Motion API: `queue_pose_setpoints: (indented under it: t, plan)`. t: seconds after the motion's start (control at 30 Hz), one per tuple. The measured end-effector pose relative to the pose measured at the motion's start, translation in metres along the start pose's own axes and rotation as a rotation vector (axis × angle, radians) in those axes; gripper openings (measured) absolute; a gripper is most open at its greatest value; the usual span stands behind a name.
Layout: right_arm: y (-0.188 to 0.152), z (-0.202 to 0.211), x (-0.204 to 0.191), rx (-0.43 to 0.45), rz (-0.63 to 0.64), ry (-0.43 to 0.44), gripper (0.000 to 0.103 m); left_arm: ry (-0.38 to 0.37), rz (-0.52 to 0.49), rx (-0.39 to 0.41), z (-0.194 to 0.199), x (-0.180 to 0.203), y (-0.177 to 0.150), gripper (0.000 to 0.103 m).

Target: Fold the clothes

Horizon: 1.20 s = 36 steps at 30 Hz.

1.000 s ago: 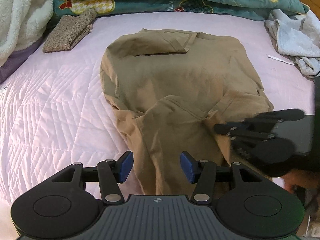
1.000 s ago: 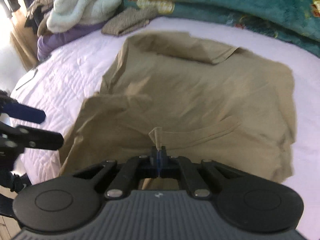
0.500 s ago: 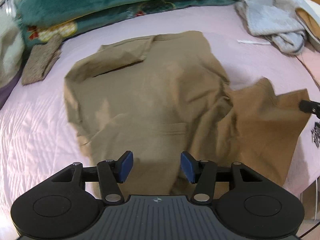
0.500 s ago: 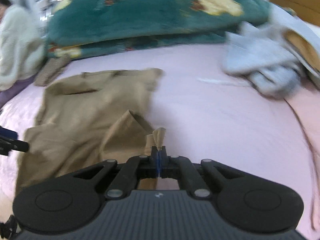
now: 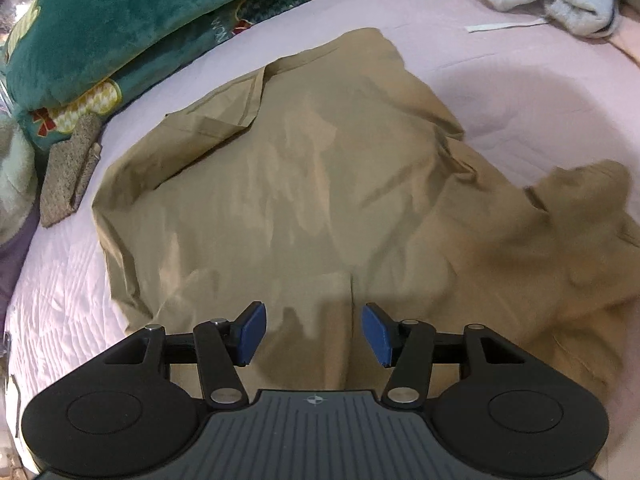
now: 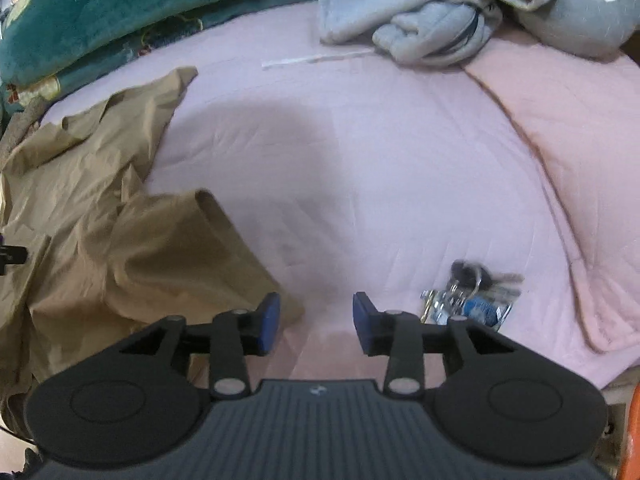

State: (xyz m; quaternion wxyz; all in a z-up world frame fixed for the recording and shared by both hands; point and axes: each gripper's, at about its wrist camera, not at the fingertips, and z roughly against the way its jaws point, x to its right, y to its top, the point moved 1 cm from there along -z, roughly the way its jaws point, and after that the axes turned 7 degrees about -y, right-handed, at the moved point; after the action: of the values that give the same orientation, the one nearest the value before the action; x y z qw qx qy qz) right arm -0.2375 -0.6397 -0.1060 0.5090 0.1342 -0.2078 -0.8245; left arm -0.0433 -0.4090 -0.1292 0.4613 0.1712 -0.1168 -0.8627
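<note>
The left gripper (image 5: 313, 334) hangs spread and empty over the near hem of the shirt (image 5: 304, 200); the right gripper (image 6: 316, 322), jaws opening, holds nothing beside the sleeve (image 6: 192, 252). The shirt lies on the bed (image 6: 380, 168), mostly left of centre. Smoothing that bunched sleeve flat first would likely give a cleaner fold.

Spread on the bed (image 6: 400, 152): shirt (image 5: 304, 200) at left, keys (image 6: 472, 292) near right, heaped garments (image 6: 432, 20) far right, pillows (image 5: 120, 20) far left.

Home bedroom: quilted pink bedspread (image 6: 360, 160), green plush blanket (image 5: 120, 20).
</note>
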Motion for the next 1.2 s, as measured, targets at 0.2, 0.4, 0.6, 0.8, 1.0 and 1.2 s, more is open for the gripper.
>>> queue_pose_setpoints:
  t: [0.2,0.4,0.6,0.8,1.0,1.2]
  plan:
    - [0.022,0.007,-0.017,0.032,0.066,0.026,0.054,-0.025,0.012,-0.045,-0.038,0.003,0.0,0.055]
    - [0.025,0.019,-0.061,0.074,0.154,0.066,0.069,-0.12,0.096,0.007,-0.036,-0.008,-0.011,0.003]
    - [0.025,0.024,-0.096,0.08,0.202,0.109,0.07,-0.186,0.145,0.05,-0.022,-0.025,-0.011,0.004]
    - [0.019,0.025,-0.109,0.066,0.211,0.109,0.07,-0.232,0.128,0.015,-0.031,-0.026,-0.011,0.016]
    - [0.011,0.029,-0.109,0.05,0.203,0.103,0.07,-0.242,0.177,0.059,-0.026,-0.037,-0.007,0.042]
    - [0.013,0.025,-0.105,0.047,0.192,0.098,0.07,-0.248,0.194,0.068,-0.033,-0.038,-0.001,0.022]
